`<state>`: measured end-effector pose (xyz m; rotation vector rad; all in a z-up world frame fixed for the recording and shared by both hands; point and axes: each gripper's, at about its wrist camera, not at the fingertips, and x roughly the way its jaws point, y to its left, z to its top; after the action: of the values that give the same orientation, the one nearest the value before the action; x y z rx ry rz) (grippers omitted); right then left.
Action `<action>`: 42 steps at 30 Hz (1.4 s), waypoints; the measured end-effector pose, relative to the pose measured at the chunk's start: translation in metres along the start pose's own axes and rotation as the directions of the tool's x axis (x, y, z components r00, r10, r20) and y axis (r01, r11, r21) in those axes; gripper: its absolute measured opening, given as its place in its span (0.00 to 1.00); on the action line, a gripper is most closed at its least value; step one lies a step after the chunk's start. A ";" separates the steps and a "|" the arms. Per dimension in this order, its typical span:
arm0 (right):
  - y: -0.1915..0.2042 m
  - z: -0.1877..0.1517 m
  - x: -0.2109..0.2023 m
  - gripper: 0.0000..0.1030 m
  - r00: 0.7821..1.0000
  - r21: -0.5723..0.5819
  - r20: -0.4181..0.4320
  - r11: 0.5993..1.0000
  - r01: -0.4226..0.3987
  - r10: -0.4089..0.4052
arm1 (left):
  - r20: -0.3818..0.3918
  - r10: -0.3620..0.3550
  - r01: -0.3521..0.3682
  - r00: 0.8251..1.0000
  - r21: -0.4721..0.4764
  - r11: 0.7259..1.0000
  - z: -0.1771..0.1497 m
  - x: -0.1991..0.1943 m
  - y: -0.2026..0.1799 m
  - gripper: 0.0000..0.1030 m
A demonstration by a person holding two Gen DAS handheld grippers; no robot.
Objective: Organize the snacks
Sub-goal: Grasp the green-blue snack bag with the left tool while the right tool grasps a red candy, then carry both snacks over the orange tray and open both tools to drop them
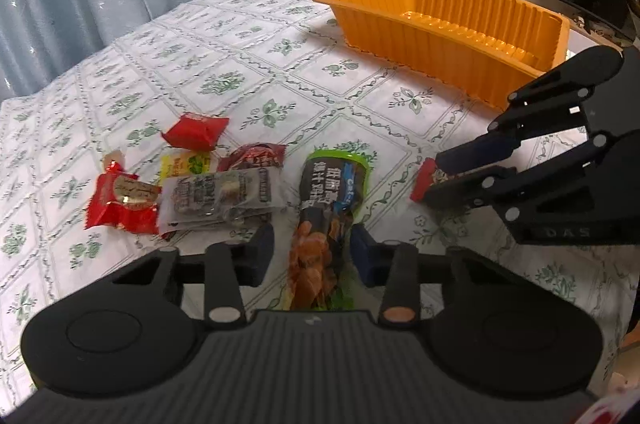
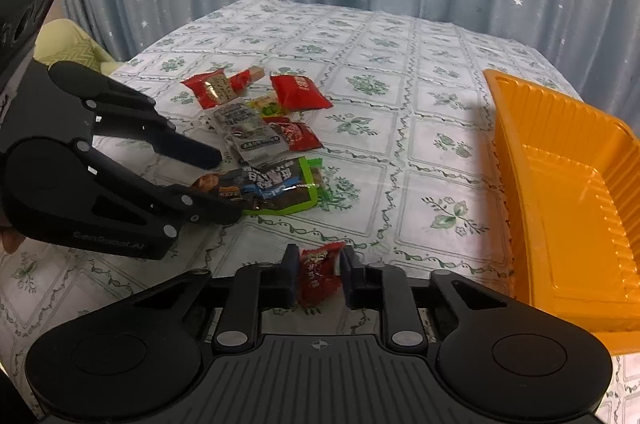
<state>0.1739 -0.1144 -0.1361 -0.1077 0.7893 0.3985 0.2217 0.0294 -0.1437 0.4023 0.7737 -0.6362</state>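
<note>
- The table (image 2: 400,159), under its green-flowered cloth, carries everything. None of the snacks has left the cloth yet, so I judge you to be at the very start of the sorting.
- Your orange tray (image 1: 452,35) stands at the far right of the table, well apart from the snack pile, and what shows of its ribbed floor is bare. Nothing has been put away yet.
- The long green-and-black snack pouch (image 1: 332,207) lies flat on the cloth, nearest of the pile to you. Your left gripper (image 1: 312,252) has its fingers on either side of the pouch's near end. In its own view a little gap shows at each pad, so I read it as not yet clamped.
- The rest of the pile sits just left of that pouch: a clear-and-grey packet (image 1: 216,195), a dark red packet (image 1: 256,155) behind it, a small yellow packet (image 1: 186,163), a red packet with a gold seal (image 1: 120,203) and a red pillow packet (image 1: 196,131) furthest back. All five are untouched and still to be moved.
- The small red candy packet (image 2: 318,274) lies on its own, on the cloth between the pile and the tray. Your right gripper (image 2: 319,276) has closed on it, pads pressed to both sides, but it has not been lifted.
- Left to do, as I judge it: carry these two to the tray, then clear the other five.
</note>
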 end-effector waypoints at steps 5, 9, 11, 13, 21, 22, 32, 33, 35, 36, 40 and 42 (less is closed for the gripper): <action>0.000 -0.001 -0.002 0.20 1.000 0.010 0.001 1.000 0.009 -0.009 | -0.015 0.008 -0.007 1.000 0.009 1.000 0.000 0.002 -0.005 0.27; 0.001 0.000 -0.008 0.19 1.000 0.032 0.010 0.999 0.020 -0.020 | -0.028 0.037 -0.038 0.999 -0.016 0.999 0.000 -0.002 -0.010 0.26; 0.000 0.001 -0.014 0.19 1.000 0.055 0.016 0.998 0.019 -0.020 | -0.029 0.055 -0.056 0.998 -0.044 0.997 0.001 -0.007 -0.012 0.25; 0.002 0.002 -0.022 0.19 0.999 0.070 0.025 0.997 0.028 -0.029 | -0.019 0.067 -0.069 0.998 -0.083 0.994 0.002 -0.014 -0.016 0.25; -0.013 0.019 -0.078 0.19 0.990 0.195 0.102 0.978 0.080 -0.101 | 0.038 0.114 -0.106 0.993 -0.180 0.978 0.037 -0.054 -0.040 0.25; -0.019 0.022 -0.086 0.19 0.986 0.216 0.110 0.972 0.098 -0.124 | 0.042 0.121 -0.111 0.992 -0.182 0.977 0.046 -0.057 -0.044 0.25; -0.106 0.040 -0.147 0.19 0.934 0.396 0.069 0.869 0.298 -0.352 | 0.107 0.086 -0.067 0.991 -0.166 0.984 0.139 -0.054 -0.095 0.25; -0.114 0.039 -0.151 0.19 0.928 0.409 0.064 0.858 0.311 -0.367 | 0.105 0.084 -0.067 0.991 -0.160 0.985 0.147 -0.049 -0.101 0.25; -0.130 0.037 -0.159 0.19 0.916 0.434 0.054 0.836 0.336 -0.397 | 0.101 0.081 -0.064 0.992 -0.157 0.986 0.158 -0.041 -0.112 0.26; -0.138 0.035 -0.161 0.19 0.913 0.446 0.049 0.826 0.344 -0.406 | 0.098 0.077 -0.061 0.992 -0.160 0.985 0.163 -0.037 -0.117 0.26; -0.162 0.029 -0.165 0.19 0.907 0.488 0.032 0.799 0.353 -0.420 | 0.084 0.077 -0.063 0.993 -0.160 0.985 0.177 -0.020 -0.129 0.26; -0.168 0.027 -0.164 0.19 0.908 0.497 0.025 0.793 0.351 -0.417 | 0.077 0.067 -0.053 0.995 -0.162 0.985 0.181 -0.011 -0.131 0.26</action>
<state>0.1527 -0.3129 -0.0094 0.2267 0.6913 -0.1904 0.2225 -0.1642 -0.0308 0.2506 0.7260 -0.5271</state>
